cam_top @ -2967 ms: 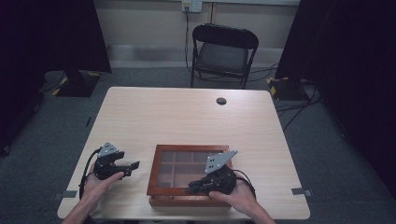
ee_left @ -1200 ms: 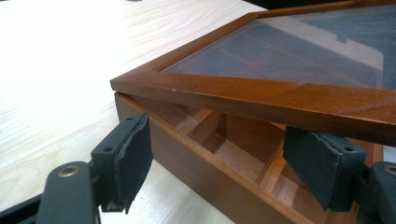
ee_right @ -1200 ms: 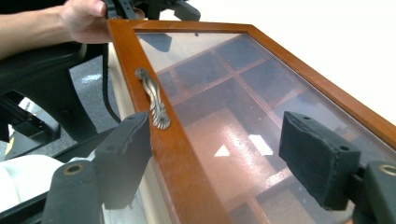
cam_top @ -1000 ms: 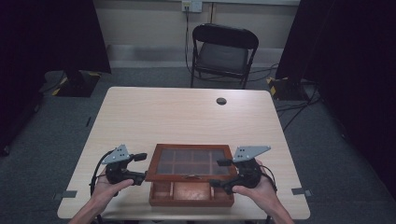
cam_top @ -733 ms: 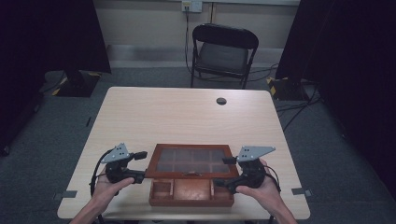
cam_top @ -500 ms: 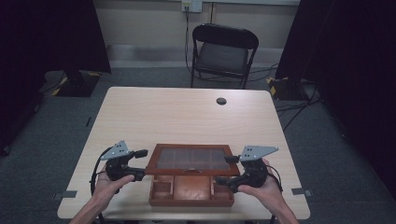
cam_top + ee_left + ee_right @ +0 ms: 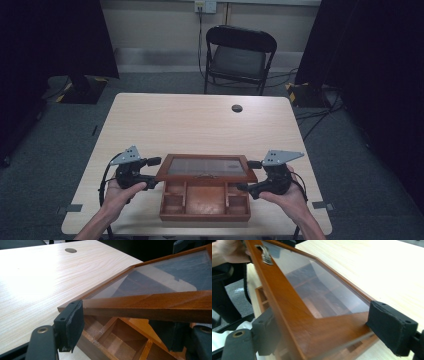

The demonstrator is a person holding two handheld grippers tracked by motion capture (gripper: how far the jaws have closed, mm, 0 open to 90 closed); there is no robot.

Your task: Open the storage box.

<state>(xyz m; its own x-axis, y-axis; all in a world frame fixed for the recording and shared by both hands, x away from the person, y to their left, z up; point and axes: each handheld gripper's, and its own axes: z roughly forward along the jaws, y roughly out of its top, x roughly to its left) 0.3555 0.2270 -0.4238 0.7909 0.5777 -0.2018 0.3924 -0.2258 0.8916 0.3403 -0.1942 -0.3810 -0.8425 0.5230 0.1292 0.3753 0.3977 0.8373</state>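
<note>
Glass lid (image 7: 206, 166), tilted up, both tools (image 7: 154, 170) gripping

I see a pale, light-grained wooden table (image 7: 200, 125) with one small dark round disc (image 7: 237, 108) near its far edge. The box (image 7: 205, 200) at the near edge is reddish-brown wood, its compartments a warmer orange-brown inside. Its lid (image 7: 207, 167) has the same reddish-brown frame around a clear, faintly grey pane. Both my grippers, left (image 7: 150, 170) and right (image 7: 250, 176), are black with grey top plates. The chair (image 7: 239, 55) beyond is black, the floor (image 7: 65, 135) grey-green.
</note>
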